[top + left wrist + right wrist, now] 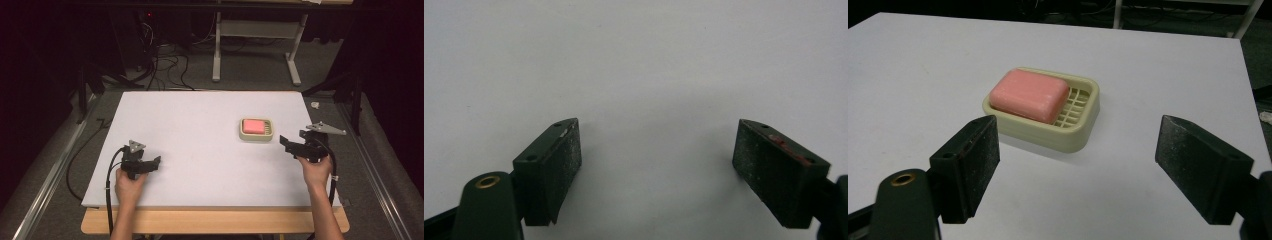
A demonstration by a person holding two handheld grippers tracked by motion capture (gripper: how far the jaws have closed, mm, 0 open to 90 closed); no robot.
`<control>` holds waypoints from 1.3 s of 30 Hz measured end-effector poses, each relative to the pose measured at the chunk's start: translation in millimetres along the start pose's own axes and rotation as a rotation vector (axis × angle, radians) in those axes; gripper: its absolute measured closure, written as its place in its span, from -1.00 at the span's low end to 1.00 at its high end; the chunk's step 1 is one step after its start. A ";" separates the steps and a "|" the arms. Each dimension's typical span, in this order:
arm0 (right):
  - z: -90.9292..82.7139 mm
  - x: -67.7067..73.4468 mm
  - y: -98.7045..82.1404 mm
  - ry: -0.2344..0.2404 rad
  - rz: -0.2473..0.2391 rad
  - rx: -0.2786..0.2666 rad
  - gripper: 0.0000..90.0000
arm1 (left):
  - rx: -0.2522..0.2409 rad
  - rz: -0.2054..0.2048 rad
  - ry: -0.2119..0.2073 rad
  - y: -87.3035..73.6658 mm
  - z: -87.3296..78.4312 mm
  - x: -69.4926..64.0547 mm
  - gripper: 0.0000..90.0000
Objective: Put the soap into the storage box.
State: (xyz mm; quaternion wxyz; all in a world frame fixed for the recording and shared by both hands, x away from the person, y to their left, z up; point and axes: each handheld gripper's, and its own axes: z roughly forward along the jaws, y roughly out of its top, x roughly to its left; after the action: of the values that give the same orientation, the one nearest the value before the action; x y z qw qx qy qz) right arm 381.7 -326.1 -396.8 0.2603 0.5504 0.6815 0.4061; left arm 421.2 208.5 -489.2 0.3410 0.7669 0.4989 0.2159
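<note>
A pink bar of soap [254, 125] [1029, 95] lies in a cream slatted soap dish [242, 135] [1079, 131] on the white table, right of centre. My right gripper [283, 142] [1078, 170] is held just right of the dish, jaws wide apart and pointed at it, nothing between them. My left gripper [157, 162] [656, 165] sits near the table's front left, open over bare white surface, empty.
The white board [200, 150] rests on a wooden table whose front edge [215, 220] shows. Dark floor, cables [165, 65] and a metal table frame [255, 45] lie beyond the far edge. A small white object [315, 105] sits off the right rear corner.
</note>
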 end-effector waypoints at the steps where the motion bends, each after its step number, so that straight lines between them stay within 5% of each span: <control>1: -0.5 -0.1 -0.6 -0.001 -0.003 0.000 -0.59 | 0.000 0.000 0.000 0.0 0.0 0.0 -0.55; 39: 1.3 17.2 -27.8 0.062 -0.008 0.029 -0.58 | 0.001 0.001 0.001 0.0 -0.1 -0.1 -0.55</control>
State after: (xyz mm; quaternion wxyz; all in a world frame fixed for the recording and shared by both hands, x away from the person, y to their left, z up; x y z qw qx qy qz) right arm 363.3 -311.0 -419.3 0.2326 0.5386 0.6970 0.4122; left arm 421.1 208.4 -489.1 0.3404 0.7672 0.4987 0.2163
